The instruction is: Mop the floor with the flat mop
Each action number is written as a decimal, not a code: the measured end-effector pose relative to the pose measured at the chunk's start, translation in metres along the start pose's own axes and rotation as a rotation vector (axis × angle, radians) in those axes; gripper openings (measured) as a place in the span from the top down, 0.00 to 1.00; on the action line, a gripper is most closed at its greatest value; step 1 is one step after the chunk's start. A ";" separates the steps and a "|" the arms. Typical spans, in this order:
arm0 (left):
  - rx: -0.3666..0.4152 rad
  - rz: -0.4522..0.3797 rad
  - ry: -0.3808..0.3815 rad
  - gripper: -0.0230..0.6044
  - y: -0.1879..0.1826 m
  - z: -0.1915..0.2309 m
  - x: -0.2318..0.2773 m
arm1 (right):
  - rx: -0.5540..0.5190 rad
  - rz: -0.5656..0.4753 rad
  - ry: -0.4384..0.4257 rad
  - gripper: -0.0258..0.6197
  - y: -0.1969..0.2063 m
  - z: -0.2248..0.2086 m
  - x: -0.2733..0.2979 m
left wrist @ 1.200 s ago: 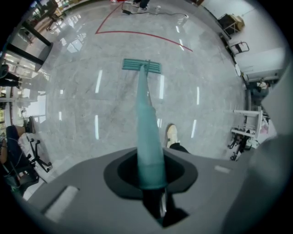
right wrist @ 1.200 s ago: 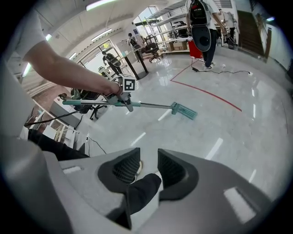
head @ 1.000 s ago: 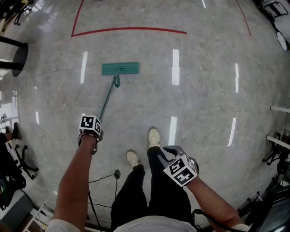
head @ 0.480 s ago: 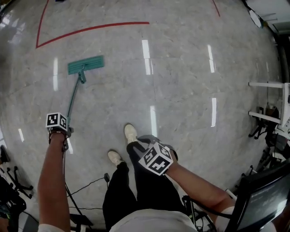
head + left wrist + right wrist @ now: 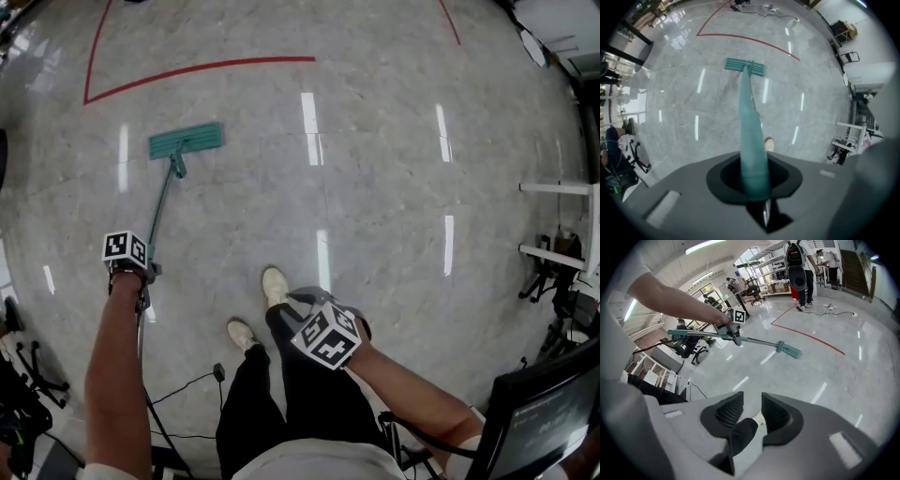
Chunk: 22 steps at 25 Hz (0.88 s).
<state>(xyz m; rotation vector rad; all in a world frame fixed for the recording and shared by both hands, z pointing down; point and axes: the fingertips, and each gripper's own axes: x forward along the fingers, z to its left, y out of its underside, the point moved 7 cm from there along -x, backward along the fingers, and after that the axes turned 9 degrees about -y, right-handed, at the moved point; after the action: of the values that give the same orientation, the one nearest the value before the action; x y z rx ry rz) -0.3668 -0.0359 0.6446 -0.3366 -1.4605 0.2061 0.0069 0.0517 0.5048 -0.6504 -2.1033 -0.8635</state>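
We hold the mop (image 5: 749, 112) with the left gripper (image 5: 146, 271) alone. In the left gripper view its fingers are clamped round the teal handle (image 5: 753, 159), which runs up the middle of the frame to the head (image 5: 186, 141). In the head view that head lies flat on the grey floor (image 5: 394, 187) in the upper left of the frame, just below a red line (image 5: 206, 67) (the line turns a corner further left). The handle slants down from the head to the gripper near the left edge.

The right gripper (image 5: 300, 300) hangs low in the centre of the frame, over the person's dark trouser leg and well apart from the mop. Its fingers (image 5: 729, 411) stand a little apart with nothing held between them. Through the gap we see only the leg and a pale shoe (image 5: 275, 284). A thin black cable (image 5: 183, 380) lies on the floor at the lower left.
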 end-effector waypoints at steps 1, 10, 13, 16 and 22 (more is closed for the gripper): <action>-0.006 -0.005 0.004 0.82 0.002 -0.004 -0.001 | -0.003 -0.003 0.001 0.77 0.000 -0.001 -0.001; -0.027 -0.052 0.036 0.82 0.051 -0.017 -0.017 | -0.028 -0.041 0.015 0.77 -0.008 -0.007 -0.009; -0.005 -0.047 0.032 0.81 0.086 -0.020 -0.018 | -0.042 -0.048 0.015 0.77 -0.004 -0.004 -0.014; -0.008 -0.045 0.016 0.81 0.116 -0.016 -0.022 | -0.086 -0.055 0.009 0.77 -0.009 -0.005 -0.014; -0.024 -0.039 0.027 0.81 0.189 -0.014 -0.019 | -0.145 -0.070 0.042 0.77 -0.019 0.008 -0.027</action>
<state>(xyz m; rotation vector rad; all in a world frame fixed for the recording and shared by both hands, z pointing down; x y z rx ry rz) -0.3419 0.1333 0.5599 -0.3283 -1.4425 0.1520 0.0061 0.0405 0.4725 -0.6311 -2.0495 -1.0670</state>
